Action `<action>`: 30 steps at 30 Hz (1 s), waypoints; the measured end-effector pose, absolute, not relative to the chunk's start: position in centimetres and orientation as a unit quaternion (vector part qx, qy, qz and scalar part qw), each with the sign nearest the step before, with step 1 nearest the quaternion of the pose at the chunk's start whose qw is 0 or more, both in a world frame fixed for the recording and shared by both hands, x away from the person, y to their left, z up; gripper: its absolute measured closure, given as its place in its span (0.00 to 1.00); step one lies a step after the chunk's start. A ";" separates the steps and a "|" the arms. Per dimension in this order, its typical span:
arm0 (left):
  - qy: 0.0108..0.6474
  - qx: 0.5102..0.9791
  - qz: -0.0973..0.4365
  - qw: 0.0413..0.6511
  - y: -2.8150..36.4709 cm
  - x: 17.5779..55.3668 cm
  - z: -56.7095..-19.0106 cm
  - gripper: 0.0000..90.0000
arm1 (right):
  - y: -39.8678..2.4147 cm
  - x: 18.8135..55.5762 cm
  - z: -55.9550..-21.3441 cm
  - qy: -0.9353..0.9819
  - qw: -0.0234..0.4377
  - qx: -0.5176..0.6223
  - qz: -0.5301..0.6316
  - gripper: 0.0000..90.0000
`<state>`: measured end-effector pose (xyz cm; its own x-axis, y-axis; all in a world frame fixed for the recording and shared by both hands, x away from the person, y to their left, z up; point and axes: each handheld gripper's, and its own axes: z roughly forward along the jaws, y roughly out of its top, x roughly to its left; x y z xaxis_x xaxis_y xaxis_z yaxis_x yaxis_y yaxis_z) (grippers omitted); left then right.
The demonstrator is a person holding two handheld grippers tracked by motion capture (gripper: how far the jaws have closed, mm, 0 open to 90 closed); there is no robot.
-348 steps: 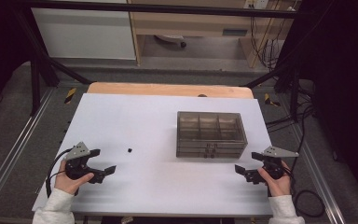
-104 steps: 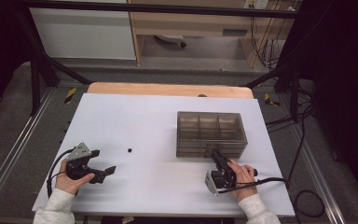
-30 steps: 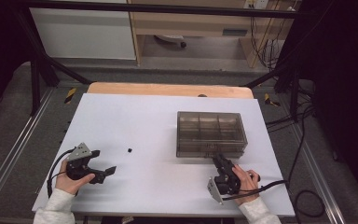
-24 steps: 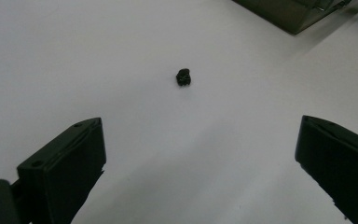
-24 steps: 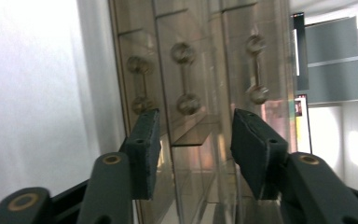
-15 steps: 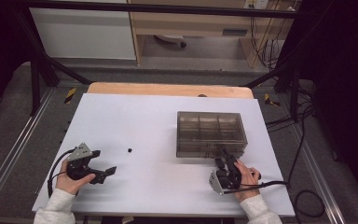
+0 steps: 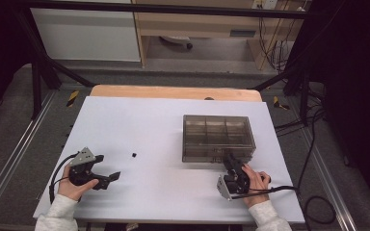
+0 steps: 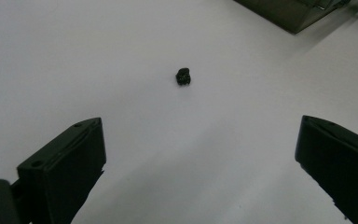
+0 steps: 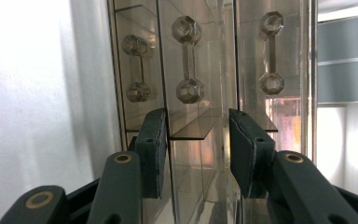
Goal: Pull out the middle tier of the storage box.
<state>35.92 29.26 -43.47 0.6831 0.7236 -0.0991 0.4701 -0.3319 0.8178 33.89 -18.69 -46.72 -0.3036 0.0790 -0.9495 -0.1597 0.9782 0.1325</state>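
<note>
While the smoky transparent plastic organizer box with small drawers (image 7: pixel 218 137) stands at the right of centre on the white desk (image 7: pixel 139 120), the right hand-held gripper (image 7: pixel 231 163) is at the box's near front edge. In the right gripper view its jaws are partly spread, one on each side of a thin clear drawer front (image 9: pixel 200 128) standing edge-on between them; whether the pads (image 9: pixel 154 149) already touch it I cannot tell. I judge the step to be gripping this drawer to pull it out. To do it well, the jaws should close squarely on the front plate, and the pull should go straight toward the near edge of the desk, so the light box does not slide along.

The right gripper view shows dumbbell-shaped clear handles (image 9: pixel 187 59) on the drawers, too small to see from above. The left gripper view shows the left hand-held gripper (image 8: pixel 200 172) wide open, with a small black object (image 8: pixel 183 76) on the desk ahead of it; the high view places that object (image 7: pixel 133 155) left of centre, well apart from the box.
</note>
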 end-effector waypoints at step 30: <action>0.372 0.804 0.143 0.442 29.3 35.9 -43.5 0.01 | -18.5 33.1 -46.4 0.809 0.579 -0.040 0.089 0.69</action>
